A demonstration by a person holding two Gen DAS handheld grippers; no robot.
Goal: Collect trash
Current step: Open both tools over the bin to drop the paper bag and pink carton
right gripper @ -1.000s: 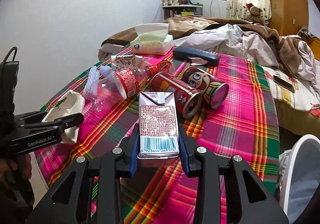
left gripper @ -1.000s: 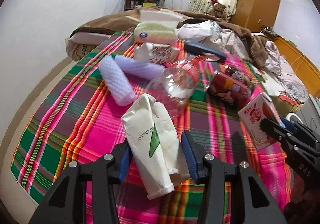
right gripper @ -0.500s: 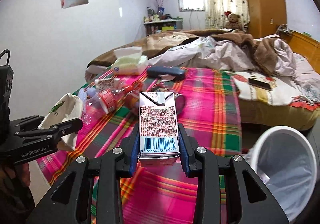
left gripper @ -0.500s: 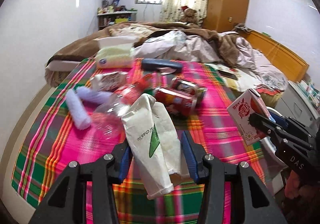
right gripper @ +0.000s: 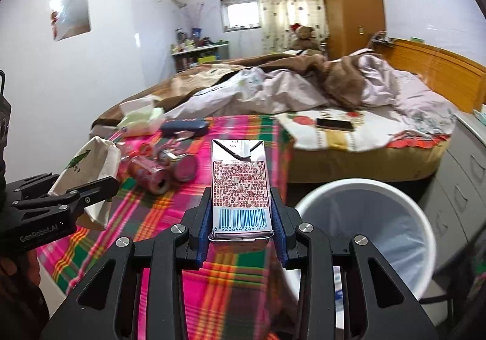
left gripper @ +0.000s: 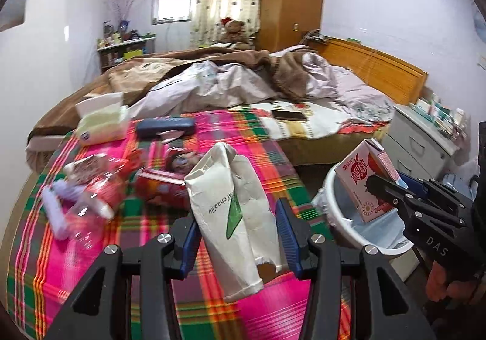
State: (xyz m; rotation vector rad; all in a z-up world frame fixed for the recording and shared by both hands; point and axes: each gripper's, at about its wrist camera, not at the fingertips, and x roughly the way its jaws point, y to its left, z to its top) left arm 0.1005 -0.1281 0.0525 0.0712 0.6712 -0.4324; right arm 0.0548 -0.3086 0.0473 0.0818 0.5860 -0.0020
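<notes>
L gripper (left gripper: 238, 229) jaws clamped on white paper bag (left gripper: 234, 212), held upright above plaid blanket (left gripper: 91, 273). R gripper (right gripper: 240, 215) jaws clamped on juice carton (right gripper: 240, 185), barcode side facing cam; in L view carton sits at 3 o'clock, over rim of white bin (right gripper: 358, 188). Remaining trash on blanket at 10 o'clock in L view: red cans (right gripper: 152, 171), clear bottle (left gripper: 91, 203), wrapper (left gripper: 88, 162); tissue pack (left gripper: 101, 124) w/ dark case (left gripper: 165, 127) beyond.
</notes>
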